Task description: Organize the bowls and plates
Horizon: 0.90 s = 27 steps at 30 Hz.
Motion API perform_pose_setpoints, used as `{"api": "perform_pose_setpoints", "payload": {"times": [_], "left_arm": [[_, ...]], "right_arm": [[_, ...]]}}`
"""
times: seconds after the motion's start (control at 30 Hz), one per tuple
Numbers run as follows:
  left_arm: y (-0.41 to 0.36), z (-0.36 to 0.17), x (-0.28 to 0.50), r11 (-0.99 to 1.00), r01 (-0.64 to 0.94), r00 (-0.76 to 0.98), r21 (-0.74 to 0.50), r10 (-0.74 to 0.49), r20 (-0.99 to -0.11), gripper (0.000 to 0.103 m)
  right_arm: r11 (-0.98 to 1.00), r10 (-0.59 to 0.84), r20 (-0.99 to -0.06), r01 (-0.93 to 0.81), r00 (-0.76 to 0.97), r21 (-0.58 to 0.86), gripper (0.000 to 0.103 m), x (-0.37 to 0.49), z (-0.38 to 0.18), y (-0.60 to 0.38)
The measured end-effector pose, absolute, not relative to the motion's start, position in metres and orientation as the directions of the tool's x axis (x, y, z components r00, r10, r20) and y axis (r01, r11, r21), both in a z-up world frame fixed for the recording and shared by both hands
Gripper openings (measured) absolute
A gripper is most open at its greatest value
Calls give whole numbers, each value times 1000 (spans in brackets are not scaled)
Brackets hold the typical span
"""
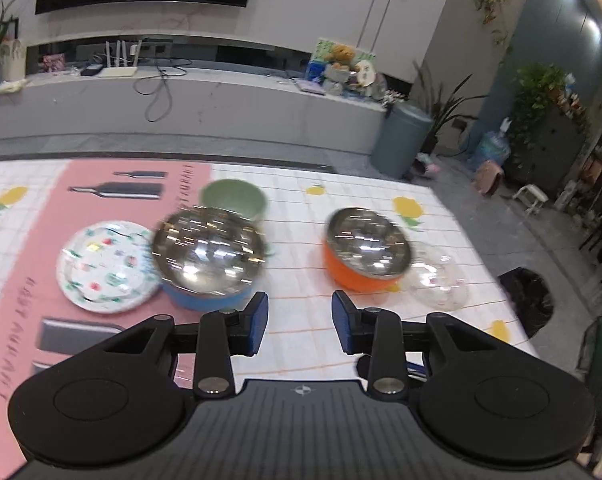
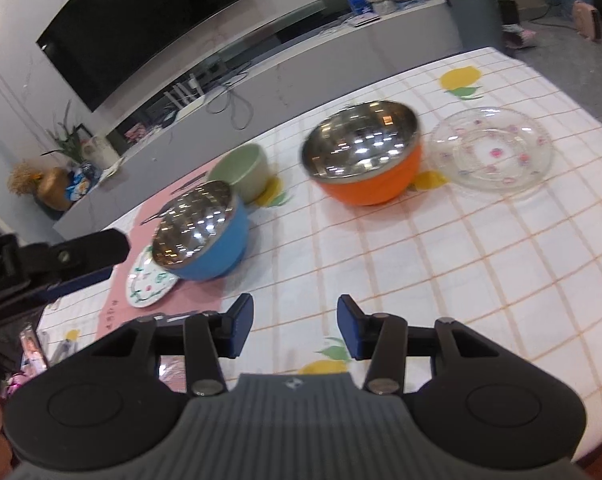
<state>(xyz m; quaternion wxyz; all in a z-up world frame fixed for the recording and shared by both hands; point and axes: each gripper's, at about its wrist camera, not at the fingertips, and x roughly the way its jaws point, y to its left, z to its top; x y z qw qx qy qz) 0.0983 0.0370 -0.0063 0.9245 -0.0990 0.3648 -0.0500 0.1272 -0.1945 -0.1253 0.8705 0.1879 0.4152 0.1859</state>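
You have three bowls and two plates on the table [image 2: 481,264], five pieces in all. The orange bowl [image 2: 367,160] sits upright, mouth up, its steel lining tipped slightly toward you. Just beside it, on the right, lies the clear glass plate [image 2: 491,152], flat; whether their rims touch you cannot tell from either view. The blue bowl [image 2: 201,232], also steel-lined, leans with its mouth tilted toward you; it sits at the edge of the floral plate [image 2: 149,286], which lies flat on the pink strip of the tablecloth. Behind the blue bowl stands the green bowl [image 2: 243,172], upright and close to it. All five are round, so none has a long axis to speak of.

Your left gripper [image 1: 299,322] hovers over bare cloth in front of the gap between the blue and orange bowls, fingers apart and holding nothing. Your right gripper [image 2: 295,326] is likewise parted and empty, short of both bowls.
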Motion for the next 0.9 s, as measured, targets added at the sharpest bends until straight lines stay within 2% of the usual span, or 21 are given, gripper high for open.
{"api": "perform_pose_setpoints", "payload": {"times": [0.17,0.27,0.5,0.63,0.9], "left_arm": [[77,-4,108,995,6,711,-95,-71,-699,41],[104,-7,117,998,-6,697,-63,-41,-715,41],[154,-35,146,999,10,660,-44,-40,-750,41],[182,-59,164,1000,16,648,-14,-21,-762,41],[228,-90,184,997,-22,640,-72,-41,-768,41]], "right_arm": [[833,536,-653,-206,536,514,46,139,-126,-164],[819,560,-659,-219,502,530,47,148,-130,-143],[785,604,-658,-194,449,588,45,164,-147,-96],[753,637,-638,-172,433,635,37,171,-158,-69],[734,640,-631,-104,439,672,32,193,-183,-29]]}}
